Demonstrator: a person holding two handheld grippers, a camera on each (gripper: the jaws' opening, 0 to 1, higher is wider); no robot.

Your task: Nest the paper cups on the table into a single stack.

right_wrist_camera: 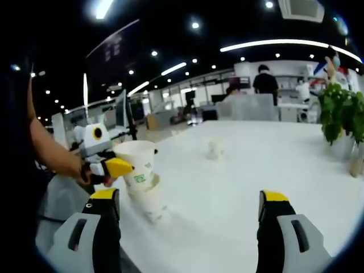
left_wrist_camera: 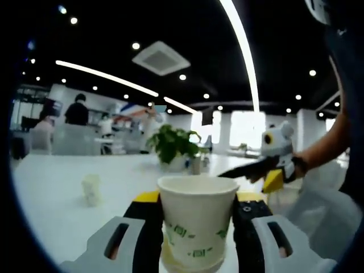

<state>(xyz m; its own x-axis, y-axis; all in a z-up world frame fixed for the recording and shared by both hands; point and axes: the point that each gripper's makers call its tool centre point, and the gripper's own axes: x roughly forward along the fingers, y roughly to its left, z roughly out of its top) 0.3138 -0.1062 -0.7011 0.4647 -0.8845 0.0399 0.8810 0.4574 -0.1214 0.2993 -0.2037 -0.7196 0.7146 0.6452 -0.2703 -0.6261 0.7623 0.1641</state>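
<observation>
Paper cup (left_wrist_camera: 197, 219) stands upright, mouth up, between left gripper (left_wrist_camera: 196, 227) jaws.

Both views dim up top w/ a black ceiling, lit by long LED strips (left_wrist_camera: 242, 40) and small round spots that blow out to pure white, plus bright windows (left_wrist_camera: 245, 128) at the far wall. White table (right_wrist_camera: 239, 187) takes soft glare and washes pale, shadows faint (just a weak one under the paper cup (right_wrist_camera: 138, 165)). Strong fisheye bend toward edges, bkgd people and the plant (left_wrist_camera: 173, 143) soft, overall slightly blurry and low-res.
</observation>
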